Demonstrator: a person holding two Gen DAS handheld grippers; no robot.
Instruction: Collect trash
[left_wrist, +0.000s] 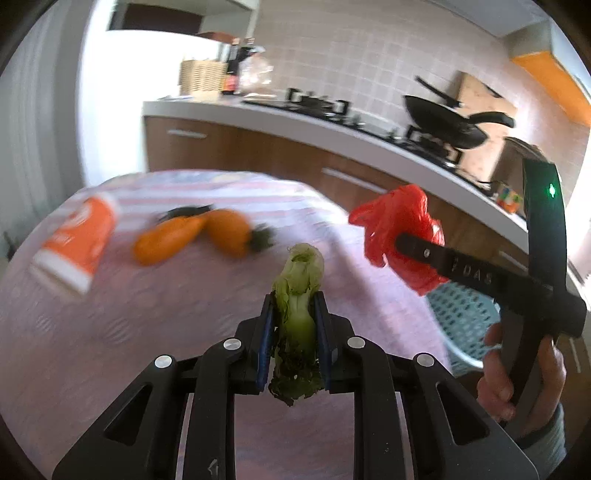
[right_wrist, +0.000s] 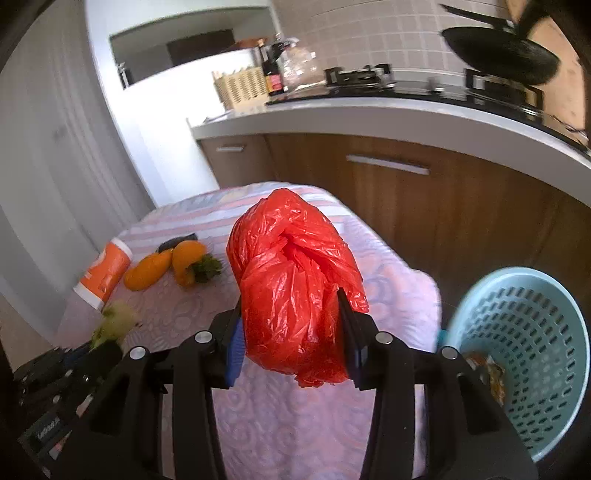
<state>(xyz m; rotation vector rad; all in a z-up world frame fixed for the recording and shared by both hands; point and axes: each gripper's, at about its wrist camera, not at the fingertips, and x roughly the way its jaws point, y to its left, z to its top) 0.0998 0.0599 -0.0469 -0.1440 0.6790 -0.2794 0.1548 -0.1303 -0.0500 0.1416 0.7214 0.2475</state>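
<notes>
My left gripper is shut on a wilted green lettuce scrap and holds it above the table. The scrap also shows at the lower left of the right wrist view. My right gripper is shut on a crumpled red plastic bag, held above the table's right side. The bag also shows in the left wrist view. A light blue perforated basket stands off the table's right edge, with some scraps inside; it also shows in the left wrist view.
The table has a pale pink patterned cloth. On its far left lie an orange cup on its side, two orange peppers and a dark object behind them. A kitchen counter with hob and black pans runs behind.
</notes>
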